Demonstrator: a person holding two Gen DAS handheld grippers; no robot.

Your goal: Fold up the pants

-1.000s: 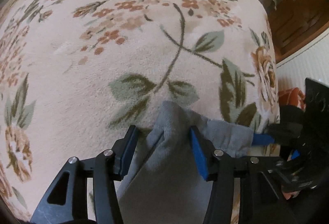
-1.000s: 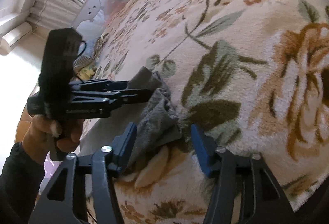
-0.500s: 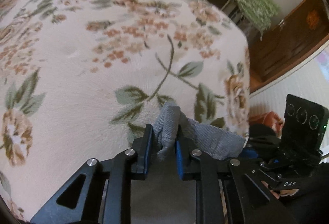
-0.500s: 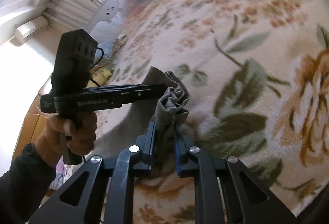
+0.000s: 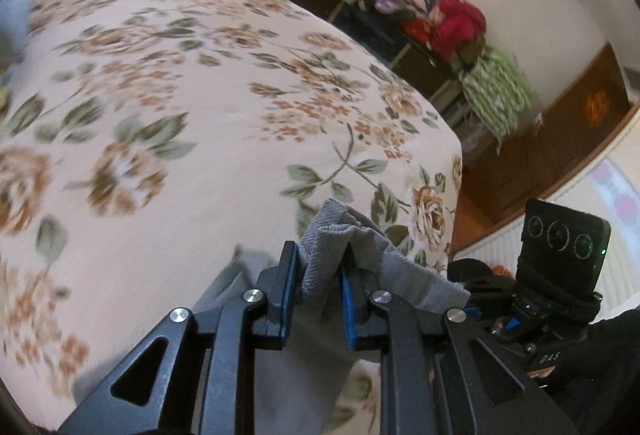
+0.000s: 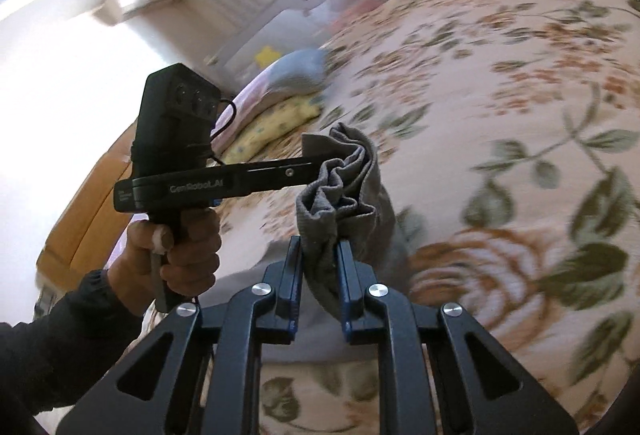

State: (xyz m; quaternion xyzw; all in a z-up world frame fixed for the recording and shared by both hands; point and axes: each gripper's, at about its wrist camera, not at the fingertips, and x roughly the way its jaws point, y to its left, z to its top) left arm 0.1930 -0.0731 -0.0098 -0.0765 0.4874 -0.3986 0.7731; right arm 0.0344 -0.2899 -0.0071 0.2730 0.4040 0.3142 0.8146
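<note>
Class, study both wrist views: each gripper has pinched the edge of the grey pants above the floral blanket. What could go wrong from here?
1. Both the left gripper and the right gripper hold only a bunched bit of the grey pants, so the cloth may slip out.
2. The wadded edge could set creases into the fold.
3. The hanging fabric may drag across the floral blanket and land skewed.

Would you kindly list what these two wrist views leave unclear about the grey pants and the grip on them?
- Pants, left wrist view: most of the garment is hidden under the left gripper and cut off at the bottom edge.
- Right wrist view: the right gripper covers them likewise; motion blur smears the bedspread.
</note>
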